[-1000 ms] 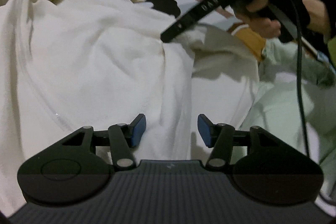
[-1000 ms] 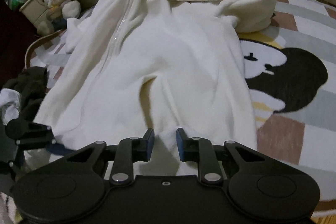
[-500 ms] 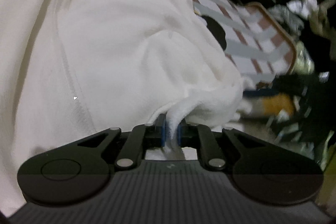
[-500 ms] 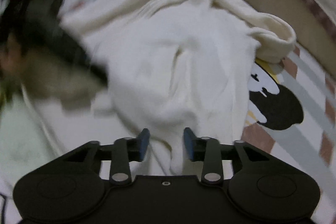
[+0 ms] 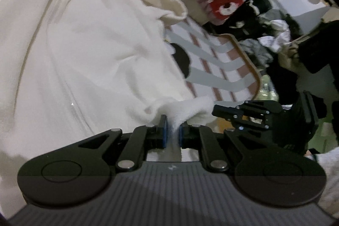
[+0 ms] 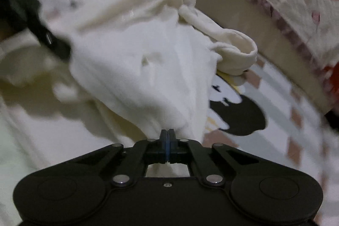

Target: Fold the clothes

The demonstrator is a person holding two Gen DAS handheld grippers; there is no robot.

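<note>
- Fleece, cream-white: the zip jacket (image 5: 89, 52) lies spread over a patterned rug (image 5: 214, 65) on the floor, its zip line running down the left part of the left wrist view and its hood or collar (image 6: 235, 52) bunched at the far end beside the rug's black-and-white cartoon figure (image 6: 235, 113).
- Both tools grip the near hem. The left gripper (image 5: 172, 132) has its fingers drawn narrow on a pinch of fleece at one corner; the right gripper (image 6: 167, 141) has its fingers pressed together on cloth that rises from them in a taut cone.
- In the left wrist view the right gripper shows side-on just beside the left one, at the same hem edge.
- Progress, as I judge it: the jacket is not yet a neat packet. The body is rumpled and partly lifted, and no flat squared fold shows. The hem looks ready to be carried toward the hood end, but whether side folds are already made I cannot tell.
- Around it: a quilted cover printed with red bears (image 5: 224, 1) hangs along the far side, and a dark heap of other clothes (image 5: 264, 39) sits past the rug's edge.
- In the way: the bunched hood lies where a hem fold would land, and the right wrist view is blurred.
</note>
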